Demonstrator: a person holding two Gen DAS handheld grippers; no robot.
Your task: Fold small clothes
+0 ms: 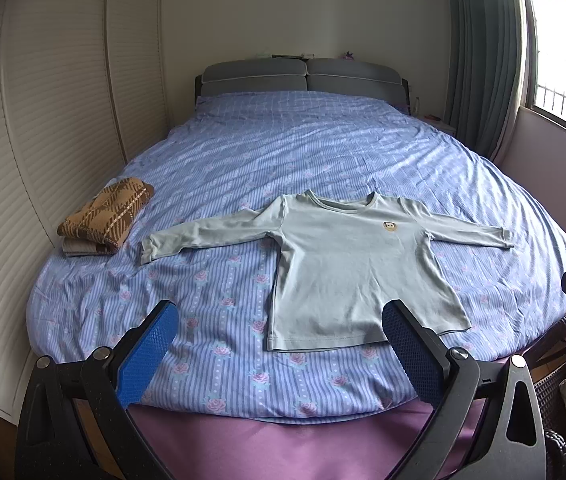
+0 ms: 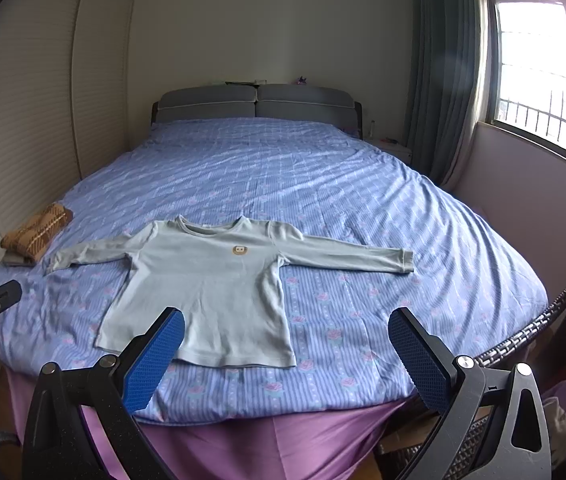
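Brown plaid garment (image 1: 107, 216) sits folded far left; long-sleeved shirt (image 1: 347, 264) lies flat, unfolded; left claw (image 1: 279, 344) and right claw (image 2: 287, 344) gape wide, empty.

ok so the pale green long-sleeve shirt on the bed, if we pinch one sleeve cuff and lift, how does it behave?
Likely floppy: the shirt lies flat, thin and faintly wrinkled on the bedspread, so it should drape rather than hold shape. Probably light: small garment, single layer. The spread sleeves would likely trail and drag on the sheet. Both the left gripper and right gripper are open, not touching it.
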